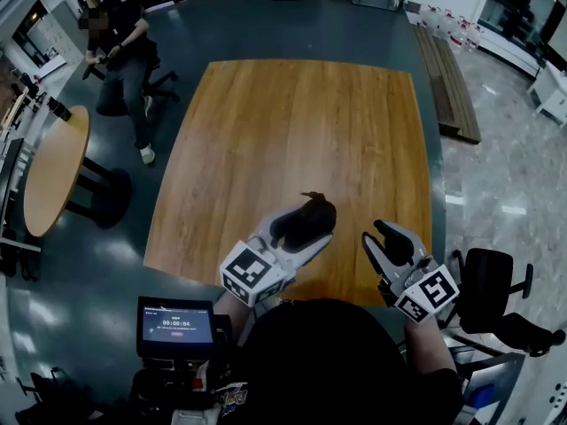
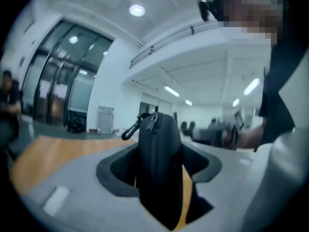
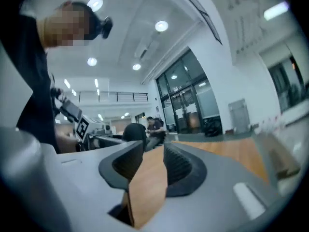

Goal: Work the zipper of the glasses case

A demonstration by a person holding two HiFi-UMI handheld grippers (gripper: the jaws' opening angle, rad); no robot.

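A black glasses case stands upright between the jaws of my left gripper, held just above the near edge of the wooden table. In the left gripper view the case fills the gap of the left gripper, with both dark pads against its sides. Its zipper pull and a small clip stick out at the top left. My right gripper hovers to the right of the case, apart from it. In its own view the right gripper has a narrow gap with only table wood behind it.
A person sits on a chair beyond the table's far left corner. A round table stands at the left, a bench at the far right and a black chair at the near right. A small screen sits below my left gripper.
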